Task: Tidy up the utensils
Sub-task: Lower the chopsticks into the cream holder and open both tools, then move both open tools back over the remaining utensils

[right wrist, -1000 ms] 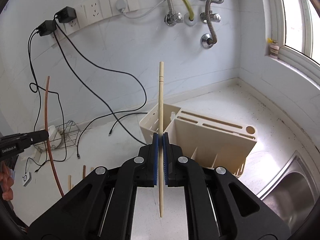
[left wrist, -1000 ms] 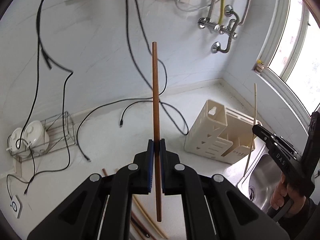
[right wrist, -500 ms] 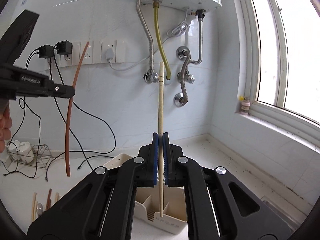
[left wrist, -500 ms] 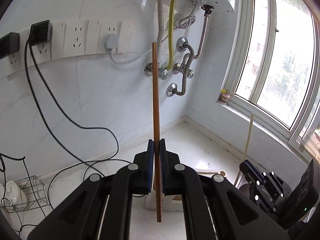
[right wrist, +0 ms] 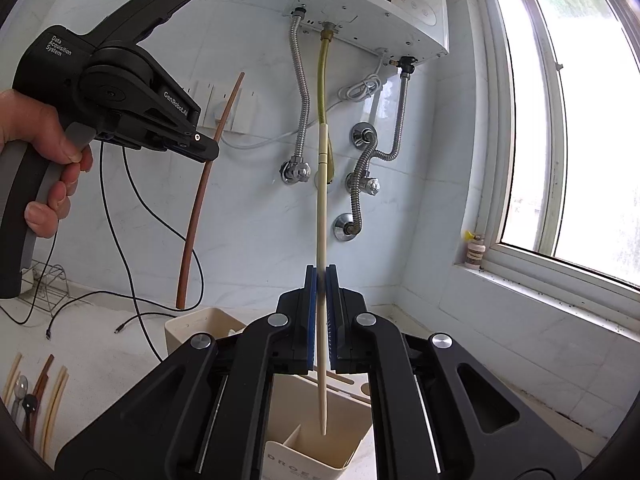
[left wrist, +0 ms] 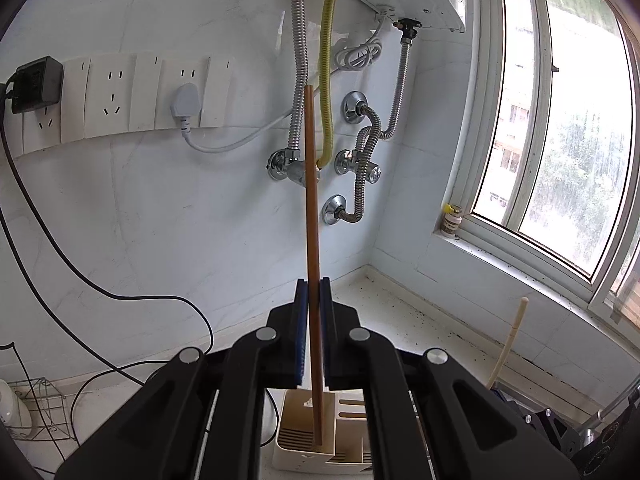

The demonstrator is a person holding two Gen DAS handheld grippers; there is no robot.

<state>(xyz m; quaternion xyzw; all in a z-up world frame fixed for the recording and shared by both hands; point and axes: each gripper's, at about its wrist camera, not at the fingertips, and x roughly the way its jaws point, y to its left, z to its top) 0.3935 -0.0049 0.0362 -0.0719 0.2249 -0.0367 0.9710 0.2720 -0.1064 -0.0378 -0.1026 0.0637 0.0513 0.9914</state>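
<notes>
Both claws are clamped shut on a chopstick each, held near upright with the long axis running up and down through the pads. The right gripper (right wrist: 320, 312) pinches the pale chopstick (right wrist: 321, 216), whose lower tip hangs just above an open compartment of the cream holder (right wrist: 320, 448), so a plain drop along its own axis looks like the coming move. The left gripper (left wrist: 313, 320) grips the brown chopstick (left wrist: 311, 200); its tip also sits over the holder (left wrist: 296, 440), at the near-left compartment. Judging by the tips, both hands are about equally close. More chopsticks (right wrist: 52, 400) and a spoon (right wrist: 20, 390) lie well apart on the counter (right wrist: 100, 344). Only the holder's divider walls could catch a tip
</notes>
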